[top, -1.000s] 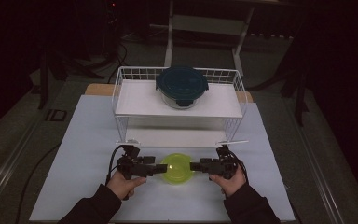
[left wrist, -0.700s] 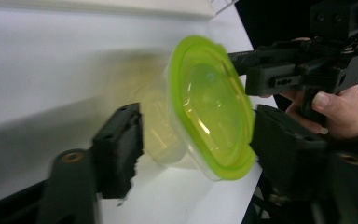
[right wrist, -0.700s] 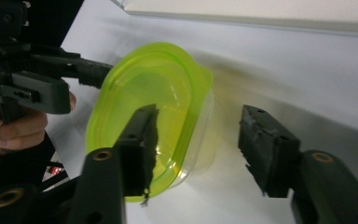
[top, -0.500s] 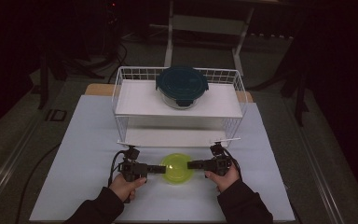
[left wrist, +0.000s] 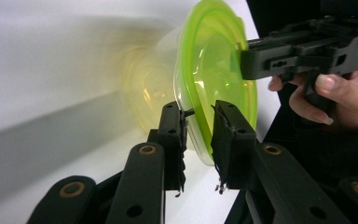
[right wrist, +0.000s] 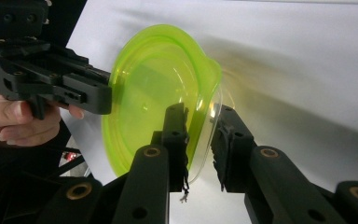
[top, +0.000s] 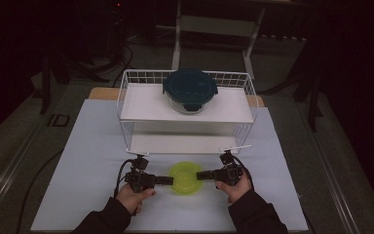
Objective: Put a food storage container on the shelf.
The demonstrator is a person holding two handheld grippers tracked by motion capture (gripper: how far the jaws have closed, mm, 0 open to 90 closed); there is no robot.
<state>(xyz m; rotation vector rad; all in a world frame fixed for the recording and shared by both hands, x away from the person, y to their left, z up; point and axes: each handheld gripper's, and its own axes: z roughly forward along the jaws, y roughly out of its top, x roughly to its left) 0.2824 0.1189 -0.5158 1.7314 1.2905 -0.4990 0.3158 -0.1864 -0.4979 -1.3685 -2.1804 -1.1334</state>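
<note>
- Between the two hands, on the front part of the white surface (top: pixel 78 161), sits a translucent green bowl (top: pixel 185 177), just in front of the wire rack (top: pixel 126 126).
- Bowl: yellow-green plastic with a wide flat rim; the left gripper view shows a clearer, paler body under the rim.
- Left tongs (top: pixel 168 181): jaws straddle the bowl's left rim, one above and one below. In the left gripper view (left wrist: pixel 198 135) the jaws are narrowly parted with the rim in the gap; one pad appears to touch it, but a firm clamp cannot be confirmed.
- Right tongs (top: pixel 202 174): jaws straddle the opposite rim. In the right gripper view (right wrist: pixel 203 135) the rim edge sits in a small gap between the pads; whether they press on it cannot be told.
- Each gripper view also shows the other hand's tongs at the far rim of the bowl.
- Whether the bowl rests on the surface or is raised off it cannot be told.
- Rack: two white shelves, white wire sides. A round container with a dark teal lid (top: pixel 190 89) stands on the upper shelf, well apart from the bowl.
- Surroundings of the surface are dark.
</note>
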